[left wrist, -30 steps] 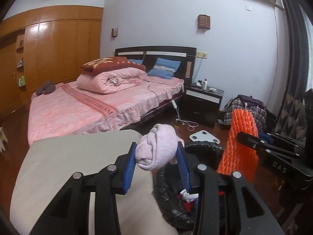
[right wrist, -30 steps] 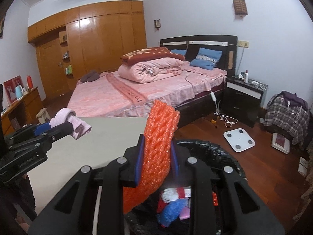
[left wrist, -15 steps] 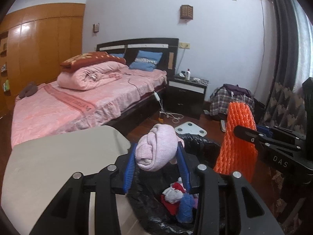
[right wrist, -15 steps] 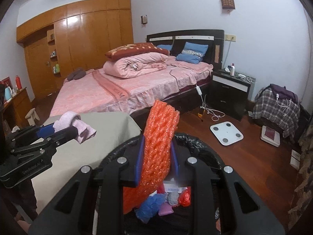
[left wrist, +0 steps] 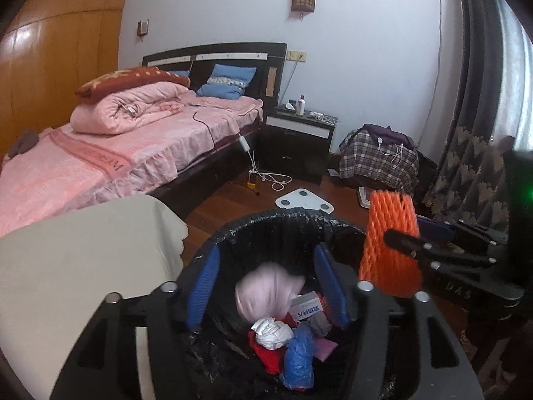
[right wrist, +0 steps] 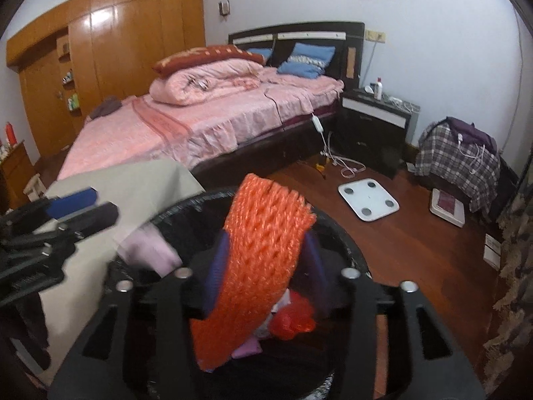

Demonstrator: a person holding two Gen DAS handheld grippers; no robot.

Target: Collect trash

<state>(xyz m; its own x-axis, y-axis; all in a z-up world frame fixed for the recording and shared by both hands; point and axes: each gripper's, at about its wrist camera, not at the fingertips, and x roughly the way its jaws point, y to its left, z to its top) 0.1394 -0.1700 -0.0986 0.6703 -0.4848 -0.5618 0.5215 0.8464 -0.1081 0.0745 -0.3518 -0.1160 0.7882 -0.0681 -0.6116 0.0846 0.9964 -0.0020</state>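
Note:
My left gripper point(left wrist: 266, 276) is open above the black-lined trash bin point(left wrist: 293, 216). The pink cloth point(left wrist: 266, 291) is blurred below the blue pads, falling into the bin onto other trash. My right gripper point(right wrist: 266, 266) holds an orange foam net point(right wrist: 263, 246) between its pads over the same bin point(right wrist: 346, 243). The jaws look slightly apart, so the grip is unclear. The net also shows in the left wrist view point(left wrist: 389, 246). The pink cloth point(right wrist: 150, 250) and the left gripper point(right wrist: 80, 206) show at the left of the right wrist view.
A table with a beige cloth point(left wrist: 83, 250) stands left of the bin. Behind it is a pink bed point(left wrist: 116, 153), a dark nightstand point(left wrist: 296, 140), a white scale point(left wrist: 303, 200) on the wood floor and a plaid bag point(left wrist: 376, 156). A curtain point(left wrist: 473, 166) hangs at the right.
My left gripper has opened and let go of the pink cloth, which drops into the bin. Both grippers have moved further over the bin.

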